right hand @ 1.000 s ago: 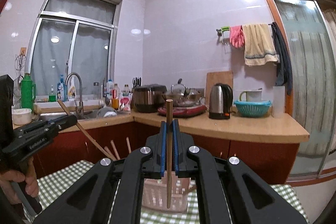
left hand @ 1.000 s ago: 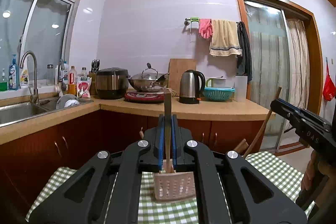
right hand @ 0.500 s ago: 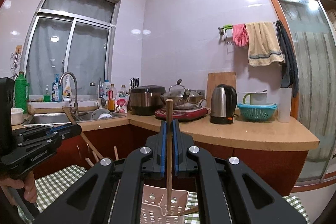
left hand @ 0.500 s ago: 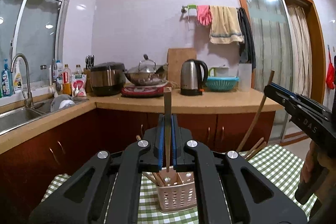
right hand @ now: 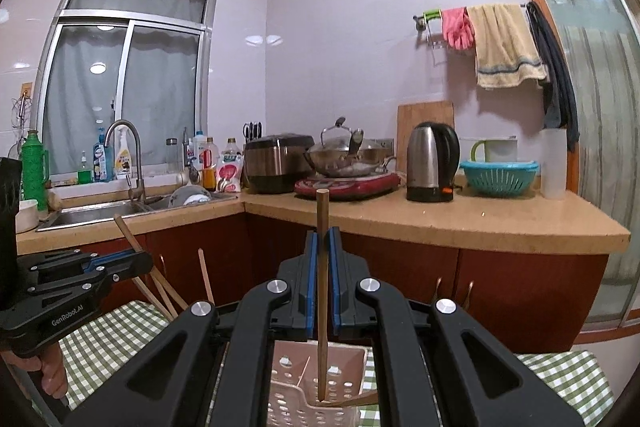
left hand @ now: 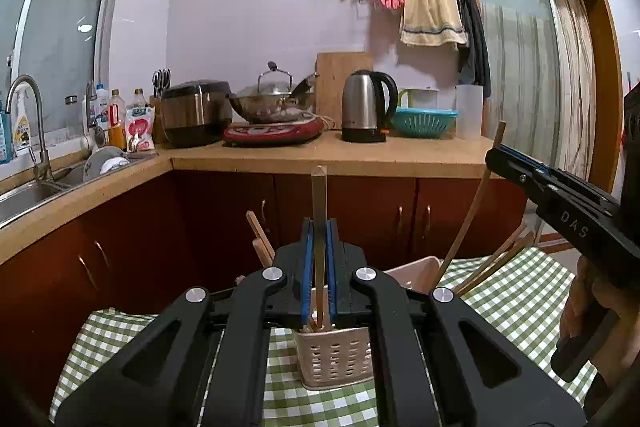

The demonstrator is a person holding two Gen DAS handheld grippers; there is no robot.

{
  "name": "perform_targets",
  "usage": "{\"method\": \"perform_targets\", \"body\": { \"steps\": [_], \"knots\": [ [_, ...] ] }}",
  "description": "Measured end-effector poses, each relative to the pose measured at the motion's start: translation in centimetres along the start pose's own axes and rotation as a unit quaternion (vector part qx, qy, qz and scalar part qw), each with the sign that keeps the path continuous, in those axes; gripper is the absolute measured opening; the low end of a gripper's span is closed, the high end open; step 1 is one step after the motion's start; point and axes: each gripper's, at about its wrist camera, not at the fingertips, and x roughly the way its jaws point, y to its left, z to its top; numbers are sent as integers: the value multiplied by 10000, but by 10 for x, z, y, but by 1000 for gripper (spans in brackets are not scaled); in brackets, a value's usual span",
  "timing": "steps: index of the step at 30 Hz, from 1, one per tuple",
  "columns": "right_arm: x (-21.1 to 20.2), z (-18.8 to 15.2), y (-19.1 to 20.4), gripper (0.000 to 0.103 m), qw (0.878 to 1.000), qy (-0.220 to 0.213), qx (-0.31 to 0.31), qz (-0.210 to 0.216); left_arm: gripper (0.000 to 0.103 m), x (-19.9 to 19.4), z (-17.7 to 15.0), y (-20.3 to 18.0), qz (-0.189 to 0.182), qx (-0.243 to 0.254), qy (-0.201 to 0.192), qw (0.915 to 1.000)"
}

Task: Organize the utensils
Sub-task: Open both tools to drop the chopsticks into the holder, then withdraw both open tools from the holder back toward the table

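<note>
A pink perforated utensil basket [left hand: 336, 355] stands on a green checked tablecloth [left hand: 516, 303]; it also shows in the right wrist view [right hand: 296, 387]. My left gripper [left hand: 319, 267] is shut on a flat wooden chopstick [left hand: 319, 211], held upright with its lower end in the basket. My right gripper [right hand: 322, 279] holds a round wooden chopstick [right hand: 322, 227] upright, its tip inside the basket; the pads [right hand: 311, 279] stand slightly apart from the stick. Several other chopsticks [left hand: 260, 239] lean in the basket. The right gripper also shows in the left wrist view [left hand: 496, 157].
Behind the table runs an L-shaped kitchen counter [left hand: 360, 157] with a kettle [left hand: 366, 107], rice cooker [left hand: 196, 111], wok [left hand: 272, 107] and teal colander [left hand: 424, 121]. A sink [right hand: 100, 211] lies at left. A curtained glass door [left hand: 520, 67] is at right.
Both grippers have lowered their chopsticks toward the basket, and the tips now sit inside it. The right pads appear to have eased slightly off the stick.
</note>
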Motion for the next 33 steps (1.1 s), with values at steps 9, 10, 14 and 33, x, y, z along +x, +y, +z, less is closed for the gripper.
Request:
{"method": "perform_targets", "body": {
  "steps": [9,10,14,33],
  "knots": [
    [12,-17,-2,7,9995,316,42,-16,14,9,-4,1,-50,-112,65,9999],
    [14,-18,-2,7,9993,359,49,-3,15,11,-4,2,-67,-143,81,9998],
    [16,-20,-2,7,9992,407,39,-38,19,13,-6,1,-58,-129,110,9998],
    [-5,-10,2,63,9997,135,-63,-209,82,-3,2,-6,124,-106,-275,9995]
  ]
}}
